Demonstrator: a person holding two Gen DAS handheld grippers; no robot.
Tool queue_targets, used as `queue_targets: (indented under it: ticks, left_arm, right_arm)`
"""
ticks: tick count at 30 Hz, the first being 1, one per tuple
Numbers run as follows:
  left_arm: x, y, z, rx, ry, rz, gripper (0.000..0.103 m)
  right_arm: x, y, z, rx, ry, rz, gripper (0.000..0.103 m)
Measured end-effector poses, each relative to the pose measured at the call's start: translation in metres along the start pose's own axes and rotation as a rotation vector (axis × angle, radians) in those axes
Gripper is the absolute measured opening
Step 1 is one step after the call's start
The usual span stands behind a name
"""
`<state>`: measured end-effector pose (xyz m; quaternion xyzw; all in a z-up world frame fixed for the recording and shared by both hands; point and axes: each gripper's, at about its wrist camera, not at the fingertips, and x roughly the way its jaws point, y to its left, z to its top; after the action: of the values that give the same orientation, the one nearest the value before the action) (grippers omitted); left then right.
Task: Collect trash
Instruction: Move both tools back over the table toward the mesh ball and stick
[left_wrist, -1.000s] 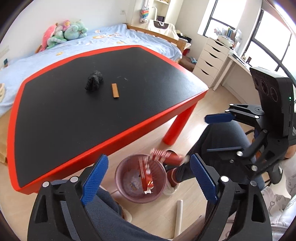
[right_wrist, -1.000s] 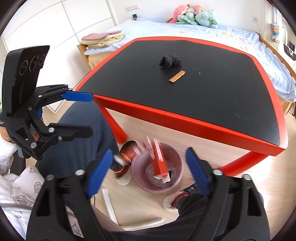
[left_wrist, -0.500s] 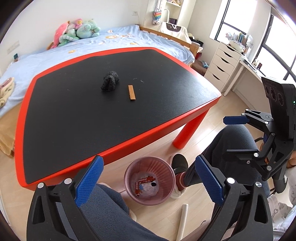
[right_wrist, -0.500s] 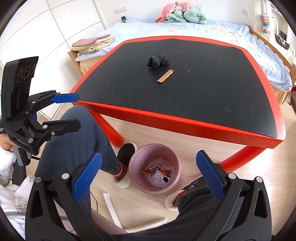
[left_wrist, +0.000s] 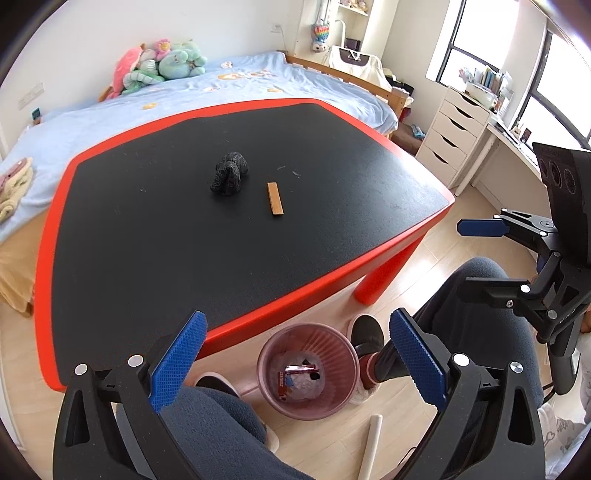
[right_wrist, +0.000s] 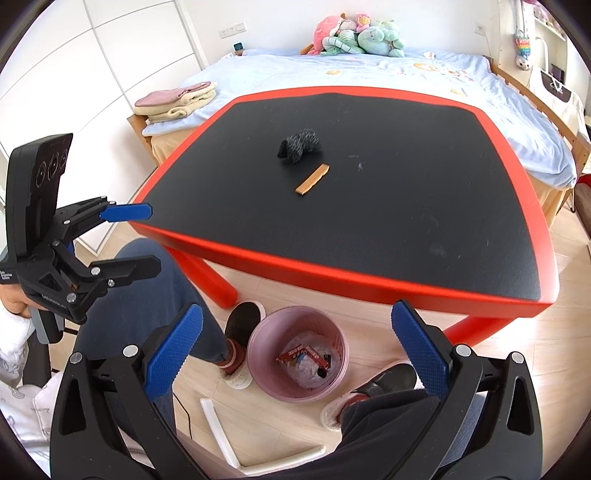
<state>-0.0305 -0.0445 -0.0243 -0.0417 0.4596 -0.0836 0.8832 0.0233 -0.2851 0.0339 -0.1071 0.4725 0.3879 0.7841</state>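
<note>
Trash still on the table comes to two pieces: a crumpled dark wad (left_wrist: 229, 178) near the middle of the black top, and a flat tan strip (left_wrist: 274, 198) just beside it, toward the right of the left-wrist frame, the two close but apart. In the right-wrist view the wad (right_wrist: 300, 145) sits above the strip (right_wrist: 312, 178), which lies on a slant. Below the table's (left_wrist: 303, 295) near red edge, a pink ribbed bin (left_wrist: 308, 369) stands on the wooden floor at the lower middle of the frame, holding a red wrapper (left_wrist: 295, 373) on pale crumpled paper; the right-wrist view shows the same bin (right_wrist: 258, 339) with the wrapper (right_wrist: 303, 354) inside.

Left claw (left_wrist: 295, 363) hangs over the bin with its blue pads spread wide and nothing between them. Right claw (right_wrist: 293, 352) is likewise wide open and empty above the bin. A white tube (right_wrist: 218, 428) lies on the floor at the lower middle. Behind the table, a bed (left_wrist: 207, 92) with a light-blue cover carries plush toys (left_wrist: 159, 66) at the upper left.
</note>
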Motion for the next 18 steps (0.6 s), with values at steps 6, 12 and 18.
queue_targets:
  ticks: [6,12,18]
  left_arm:
    - [0.003,0.01,0.014,-0.009,-0.007,0.014,0.095]
    - [0.01,0.026,0.039,-0.018,-0.019,0.025,0.095]
    - [0.027,0.043,0.067,-0.021,-0.022,0.032,0.095]
  right_arm:
    - [0.006,-0.003,0.019,-0.015,-0.006,-0.002,0.1]
    - [0.022,-0.005,0.039,-0.029,0.003,-0.019,0.1]
    - [0.046,-0.006,0.063,-0.031,0.022,-0.036,0.1]
